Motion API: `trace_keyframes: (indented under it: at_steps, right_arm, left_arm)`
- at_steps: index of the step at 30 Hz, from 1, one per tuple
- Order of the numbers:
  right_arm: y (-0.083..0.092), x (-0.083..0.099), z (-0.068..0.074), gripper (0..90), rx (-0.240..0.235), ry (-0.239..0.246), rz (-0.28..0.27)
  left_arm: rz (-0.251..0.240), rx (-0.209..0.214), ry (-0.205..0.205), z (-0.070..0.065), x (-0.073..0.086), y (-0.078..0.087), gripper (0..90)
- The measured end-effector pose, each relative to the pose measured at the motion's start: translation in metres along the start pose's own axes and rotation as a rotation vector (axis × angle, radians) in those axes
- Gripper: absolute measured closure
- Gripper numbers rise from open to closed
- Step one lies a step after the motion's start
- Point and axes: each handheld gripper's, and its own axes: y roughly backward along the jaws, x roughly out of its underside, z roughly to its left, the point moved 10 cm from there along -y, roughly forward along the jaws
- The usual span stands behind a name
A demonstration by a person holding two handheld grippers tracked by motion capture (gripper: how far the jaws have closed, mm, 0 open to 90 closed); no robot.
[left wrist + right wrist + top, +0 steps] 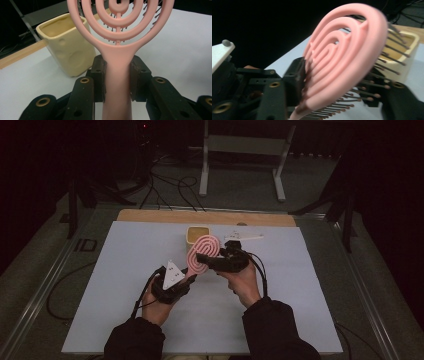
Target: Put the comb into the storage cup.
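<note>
The person is holding a pink brush (201, 254) up over the middle of the white table (125, 285), between the two grippers. The left gripper (186, 279) is gripping it by the handle: in the left gripper view the two pads (99, 75) are pressing flat against either side of the handle (117, 82), jaws drawn in tight, and the round head of rings is rising straight up from them.

The right gripper (204, 257) is coming at the head from the other side. In the right gripper view the head (347, 57) is sitting between its jaws, with one black pad (295, 75) lying against the smooth back of the rings and the other jaw out among the bristle tips (377, 95). Its jaws are about half open; whether the bristle-side pad is pressing on anything I cannot tell.

Just behind the brush a cream cup (196, 236) is standing upright near the far edge of the table. In the left gripper view its square mouth and dimpled wall (67, 47) are showing just beside the brush. A small white piece (243, 238) is lying flat to the right of the cup.
</note>
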Motion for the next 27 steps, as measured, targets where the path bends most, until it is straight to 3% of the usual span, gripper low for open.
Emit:
trace_keyframes:
  at_steps: [10,13,20,27]
  right_arm:
    - [-0.002,0.003,0.004,54.4,-0.029,-0.014,0.022]
    - [-0.002,0.004,0.005,56.1,-0.039,-0.028,0.025]
    - [-0.004,0.004,0.013,62.5,-0.112,-0.077,0.032]
    - [-0.004,0.003,0.016,63.1,-0.123,-0.096,0.021]
  left_arm:
    - [0.009,-0.001,-0.001,-0.001,0.003,-0.002,69.5]
    - [0.009,-0.002,-0.002,-0.001,0.003,-0.003,69.5]
    - [0.014,0.001,0.005,0.000,0.005,-0.003,69.5]
    - [0.007,0.007,0.010,0.001,0.003,-0.002,69.4]
